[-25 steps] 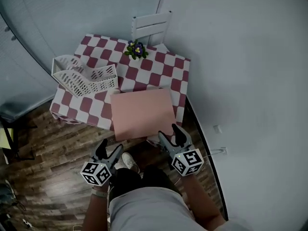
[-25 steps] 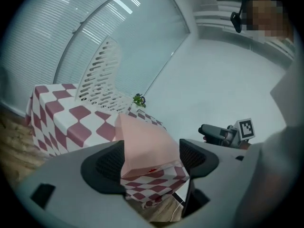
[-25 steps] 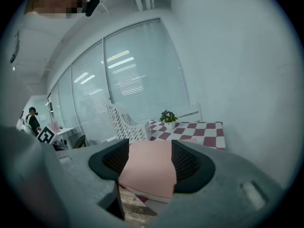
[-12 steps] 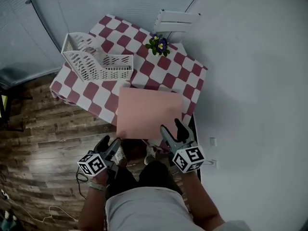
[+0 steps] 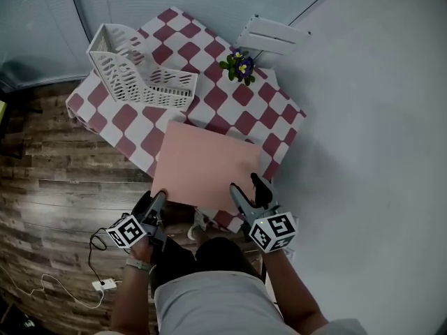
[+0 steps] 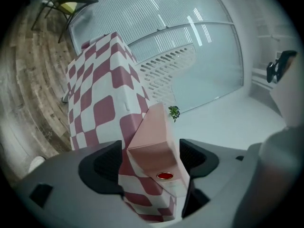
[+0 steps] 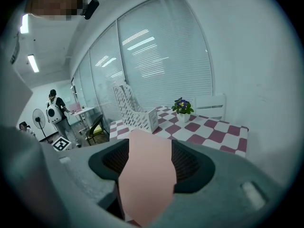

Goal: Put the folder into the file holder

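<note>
One pink folder (image 5: pixel 209 166) lies flat on the red-and-white checked surface (image 5: pixel 279 117), and we see its near edge overhanging above the wooden floor (image 5: pixel 49 187). The left tongs (image 5: pixel 156 202), turned on their side, stand spread at the folder's near left corner. In the left gripper view that corner and the draped corner of the surface lie in the gap, and neither pad presses on them. The right tongs (image 5: pixel 246 184) sit level at the folder's near right corner, spread a little. In the right gripper view the pink sheet fills the gap between the pads, yet it lies flat and we see no pinch on it. The white file holder (image 5: pixel 136 72) stands at the far left of the surface, well apart from the folder. A potted flower (image 5: pixel 241 65) stands to the holder's right.
</note>
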The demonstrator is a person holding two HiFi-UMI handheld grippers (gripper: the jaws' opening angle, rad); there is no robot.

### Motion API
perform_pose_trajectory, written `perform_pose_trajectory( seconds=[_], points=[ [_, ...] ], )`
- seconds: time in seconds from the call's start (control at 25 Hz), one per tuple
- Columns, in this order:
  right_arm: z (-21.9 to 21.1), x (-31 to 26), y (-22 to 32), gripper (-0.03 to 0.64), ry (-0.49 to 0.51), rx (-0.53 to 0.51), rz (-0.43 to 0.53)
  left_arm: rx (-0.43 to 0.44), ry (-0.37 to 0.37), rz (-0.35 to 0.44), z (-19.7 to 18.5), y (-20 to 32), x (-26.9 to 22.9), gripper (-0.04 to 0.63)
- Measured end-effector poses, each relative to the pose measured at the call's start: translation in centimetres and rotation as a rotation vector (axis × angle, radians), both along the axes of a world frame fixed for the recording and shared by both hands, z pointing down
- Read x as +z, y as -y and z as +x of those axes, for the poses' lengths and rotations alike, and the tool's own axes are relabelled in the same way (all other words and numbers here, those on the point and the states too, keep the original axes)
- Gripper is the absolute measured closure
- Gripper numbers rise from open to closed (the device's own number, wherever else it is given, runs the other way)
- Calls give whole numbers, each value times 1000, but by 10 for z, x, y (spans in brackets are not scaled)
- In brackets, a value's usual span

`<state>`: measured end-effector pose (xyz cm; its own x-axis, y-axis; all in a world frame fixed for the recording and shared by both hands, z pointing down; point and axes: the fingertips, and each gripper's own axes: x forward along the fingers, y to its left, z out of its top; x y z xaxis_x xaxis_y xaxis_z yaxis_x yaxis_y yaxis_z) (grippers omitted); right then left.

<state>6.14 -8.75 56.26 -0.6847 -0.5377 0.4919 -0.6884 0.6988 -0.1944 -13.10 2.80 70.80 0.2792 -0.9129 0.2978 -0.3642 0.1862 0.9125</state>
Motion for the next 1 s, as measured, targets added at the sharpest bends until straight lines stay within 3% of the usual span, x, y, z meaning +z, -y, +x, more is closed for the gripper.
perform_pose_trajectory(
  seconds=[0.28, 0.52, 0.8, 1.0],
  points=[
    [12, 10, 4, 334, -16, -62, 0, -86, -12, 26, 7, 6, 8, 252],
    [14, 15, -2, 334, -7, -88, -14, -109, 41, 37, 5, 8, -7, 261],
    [12, 6, -8, 334, 21, -103, 0, -87, 156, 83, 6, 16, -56, 270],
    [16, 2, -16, 334, 25, -137, 33, -32, 192, 163, 14, 29, -103, 295]
  ],
)
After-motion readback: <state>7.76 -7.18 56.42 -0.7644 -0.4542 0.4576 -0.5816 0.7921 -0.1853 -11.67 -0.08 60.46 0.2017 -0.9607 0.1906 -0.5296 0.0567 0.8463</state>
